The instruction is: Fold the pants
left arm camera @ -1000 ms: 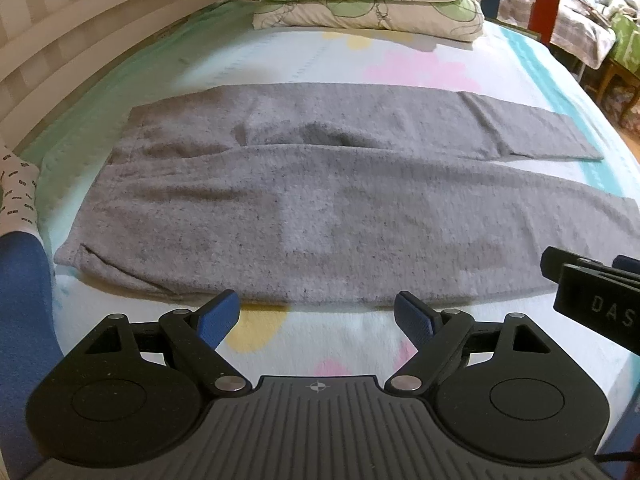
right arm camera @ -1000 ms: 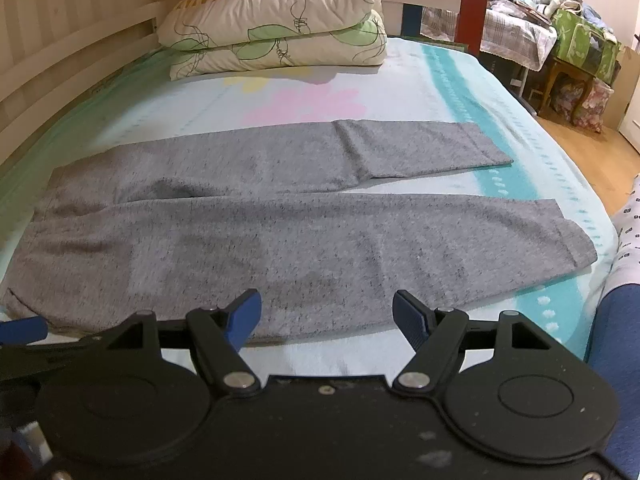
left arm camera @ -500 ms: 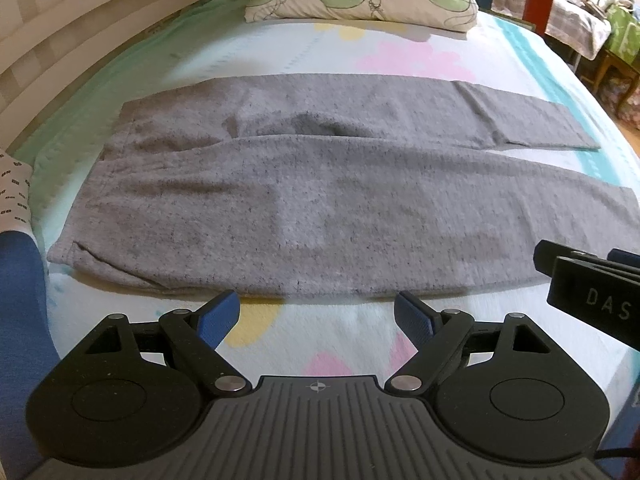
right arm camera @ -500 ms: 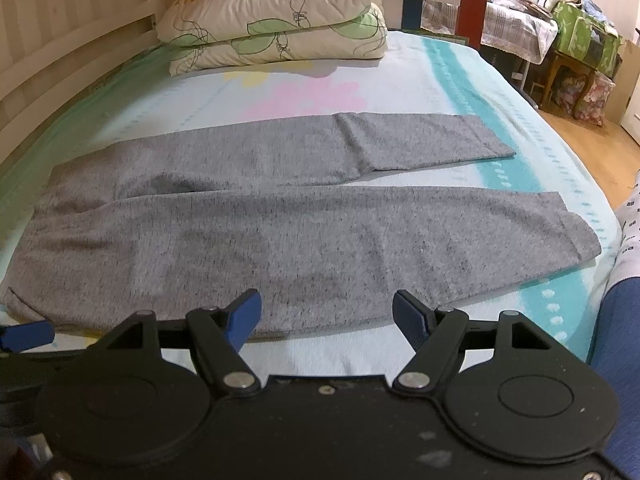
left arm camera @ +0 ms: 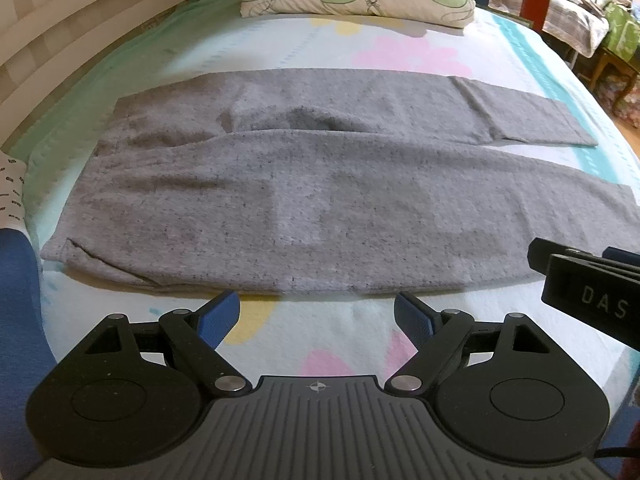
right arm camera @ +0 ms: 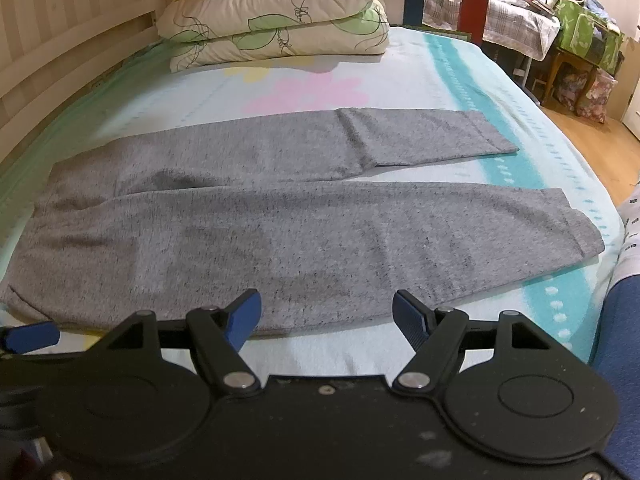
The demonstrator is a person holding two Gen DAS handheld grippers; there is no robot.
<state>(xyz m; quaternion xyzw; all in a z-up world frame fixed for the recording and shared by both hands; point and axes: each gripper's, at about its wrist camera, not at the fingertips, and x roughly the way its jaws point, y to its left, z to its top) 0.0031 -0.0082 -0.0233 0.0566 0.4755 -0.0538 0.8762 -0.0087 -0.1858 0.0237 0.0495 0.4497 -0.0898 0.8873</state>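
Two grippers: left gripper (left arm camera: pixel 316 316) and right gripper (right arm camera: pixel 326 314) hover with jaws spread wide, holding nothing.
Pants: grey pants (left arm camera: pixel 320 200) lie flat across the bed (left arm camera: pixel 360 48), legs apart.
Grip advice: pinch the near leg's edge at both ends, then lift evenly over the far leg.

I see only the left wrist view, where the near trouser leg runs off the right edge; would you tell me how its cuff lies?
Observer: In the right wrist view, the near leg's cuff lies flat on the bed sheet, with sheet still showing beyond it.
Operator: Thank you. I see only a black corner of the right gripper; is it holding anything?
Observer: No. The right gripper is open with nothing between its fingers, at the near edge of the grey pants.
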